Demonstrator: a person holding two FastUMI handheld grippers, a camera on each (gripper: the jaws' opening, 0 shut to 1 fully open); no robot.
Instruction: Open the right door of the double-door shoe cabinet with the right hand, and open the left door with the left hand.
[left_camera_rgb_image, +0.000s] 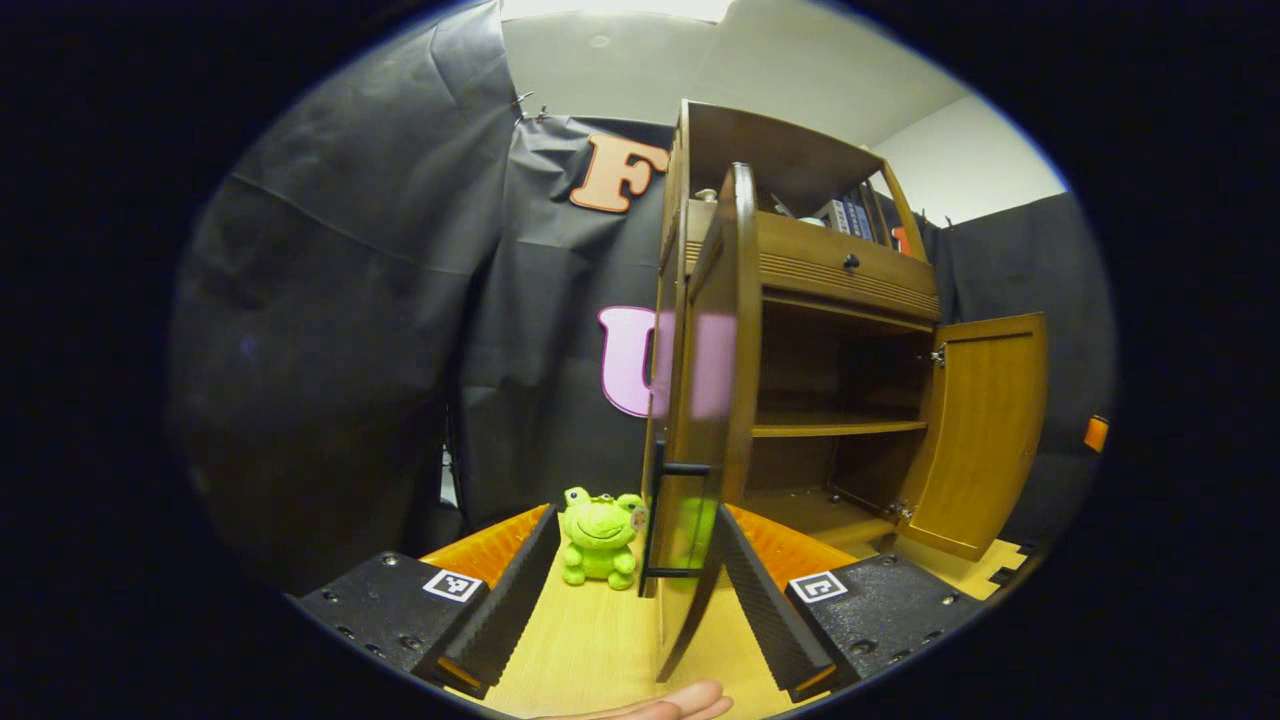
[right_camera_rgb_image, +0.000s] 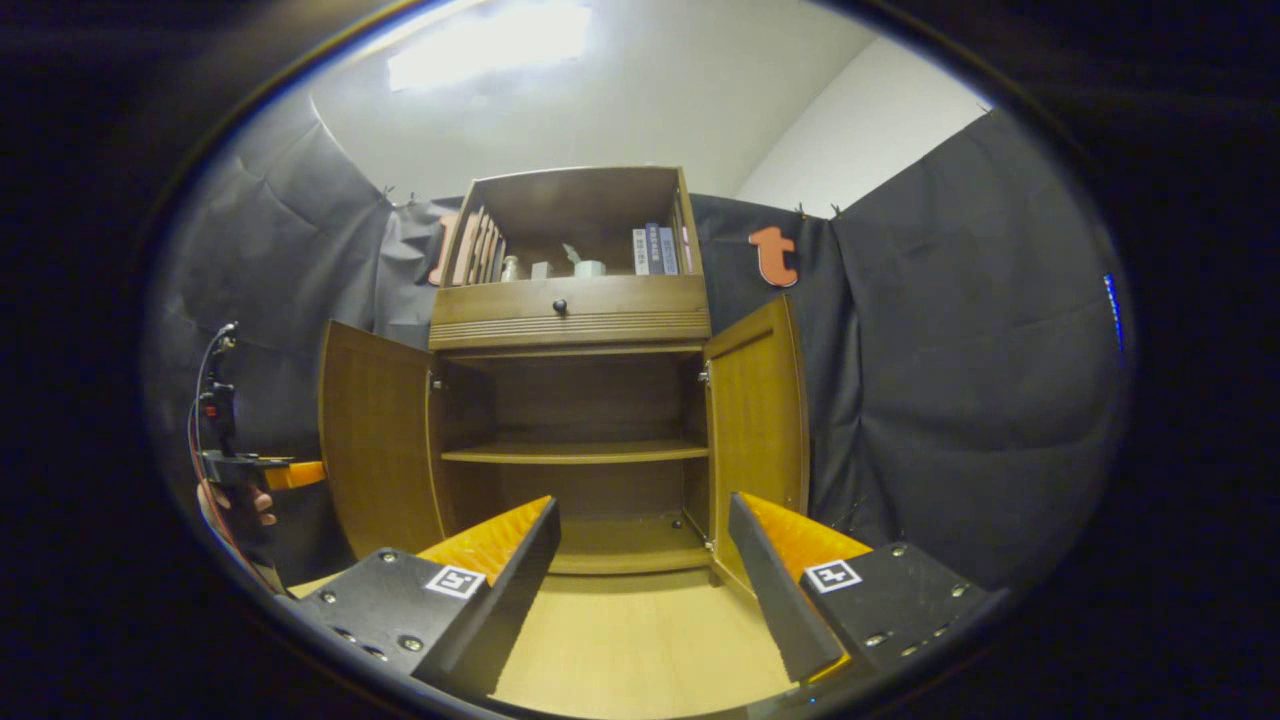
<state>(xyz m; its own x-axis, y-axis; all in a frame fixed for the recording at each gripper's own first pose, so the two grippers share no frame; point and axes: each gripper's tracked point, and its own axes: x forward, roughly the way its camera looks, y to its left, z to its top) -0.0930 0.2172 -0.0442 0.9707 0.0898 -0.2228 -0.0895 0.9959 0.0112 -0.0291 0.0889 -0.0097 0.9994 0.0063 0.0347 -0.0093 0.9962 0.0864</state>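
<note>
The tall brown wooden shoe cabinet (right_camera_rgb_image: 570, 330) stands upright, both doors swung outward. The left door (left_camera_rgb_image: 705, 400) is edge-on between the wide-spread left gripper (left_camera_rgb_image: 633, 590) fingers. The right gripper (right_camera_rgb_image: 645, 580) gapes wide over bare floor.

Cabinet (right_camera_rgb_image: 575, 310) brown wood — frog toy (left_camera_rgb_image: 598, 536) bright green — tongs (left_camera_rgb_image: 630, 585) black, orange.

Black cloth (right_camera_rgb_image: 950, 350) hangs in folds around the booth, covering the left and right of both views. Above it a plain white wall (right_camera_rgb_image: 860, 130) and a pale ceiling (right_camera_rgb_image: 650, 90) show at the top of the frame, with a bright ceiling light (right_camera_rgb_image: 490, 45) at upper left in the right gripper view. A light wooden floor (right_camera_rgb_image: 640, 640) spreads across the bottom centre.
</note>
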